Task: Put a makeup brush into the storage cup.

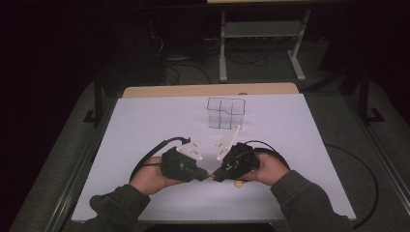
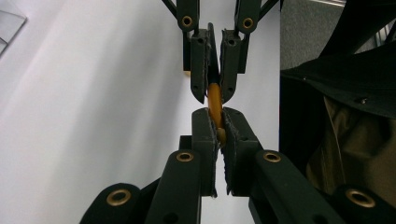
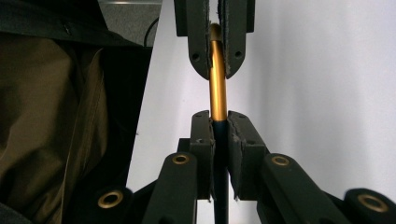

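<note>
The left hand-held gripper (image 1: 205,176) and the right hand-held gripper (image 1: 216,178) meet tip to tip low over the near middle of the desk (image 1: 145,125), each carried by one hand of the person. Between them is a thin golden, pen-like stick (image 2: 215,100). In the left hand-held gripper view, the own jaws are closed on one end of this stick, and the jaws of the other hand-held gripper come down from the top of the picture and clamp the other end. In the right hand-held gripper view the same stick (image 3: 217,79) is golden in its far part and dark where it goes between the own jaws, which are closed on it too. So both hand-held grippers grip the stick, and it bridges the short gap between their tips, above the desk surface and not lying on it.

A small pale object (image 1: 237,183) lies on the desk just under the right hand. A clear box with compartments (image 1: 225,113) stands farther away, near the middle of the desk, well apart from the hand-held grippers. The white surface is free to the left, to the right and ahead up to the box. The near edge of the desk is close to the sleeves, and the floor with cables is beyond the side edges.
</note>
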Tool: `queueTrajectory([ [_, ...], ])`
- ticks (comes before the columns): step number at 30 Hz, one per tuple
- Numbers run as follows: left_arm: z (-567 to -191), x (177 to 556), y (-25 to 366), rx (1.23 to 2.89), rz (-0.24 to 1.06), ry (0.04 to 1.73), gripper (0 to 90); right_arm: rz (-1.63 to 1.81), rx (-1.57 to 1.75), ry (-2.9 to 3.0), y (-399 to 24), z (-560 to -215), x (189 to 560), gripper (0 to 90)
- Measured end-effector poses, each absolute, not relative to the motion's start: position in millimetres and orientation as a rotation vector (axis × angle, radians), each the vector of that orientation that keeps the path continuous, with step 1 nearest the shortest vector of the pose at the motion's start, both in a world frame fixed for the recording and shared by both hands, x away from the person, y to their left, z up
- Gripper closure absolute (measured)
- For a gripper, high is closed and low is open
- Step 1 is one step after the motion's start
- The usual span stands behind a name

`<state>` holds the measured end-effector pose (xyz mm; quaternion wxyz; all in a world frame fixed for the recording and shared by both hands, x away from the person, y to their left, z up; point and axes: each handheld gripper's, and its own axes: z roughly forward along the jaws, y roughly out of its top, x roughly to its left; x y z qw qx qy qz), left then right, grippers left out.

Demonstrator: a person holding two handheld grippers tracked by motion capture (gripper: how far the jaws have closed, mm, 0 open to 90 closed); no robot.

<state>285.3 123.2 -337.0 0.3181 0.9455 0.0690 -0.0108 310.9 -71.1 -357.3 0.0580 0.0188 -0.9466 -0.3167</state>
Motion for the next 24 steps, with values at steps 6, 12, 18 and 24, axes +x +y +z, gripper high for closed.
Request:
queueTrajectory([
  [6, -337.6, 285.8, 123.3, 2.498, -0.036, 0.180, 84.2, -0.939, 0.048, -2.862, -69.2, -358.2, 312.0, 80.3],
  [12, -337.4, 286.0, 124.0, 2.500, -0.039, 0.180, 84.2, -0.944, 0.061, -2.860, -67.8, -357.9, 312.4, 79.0],
  [18, -338.1, 285.5, 123.5, 2.499, -0.046, 0.182, 84.1, -0.930, 0.066, -2.864, -67.3, -358.1, 310.9, 82.2],
  [24, -338.2, 288.0, 128.1, 2.466, -0.085, 0.210, 75.8, -0.938, 0.077, -2.869, -68.5, -358.0, 310.4, 82.7],
])
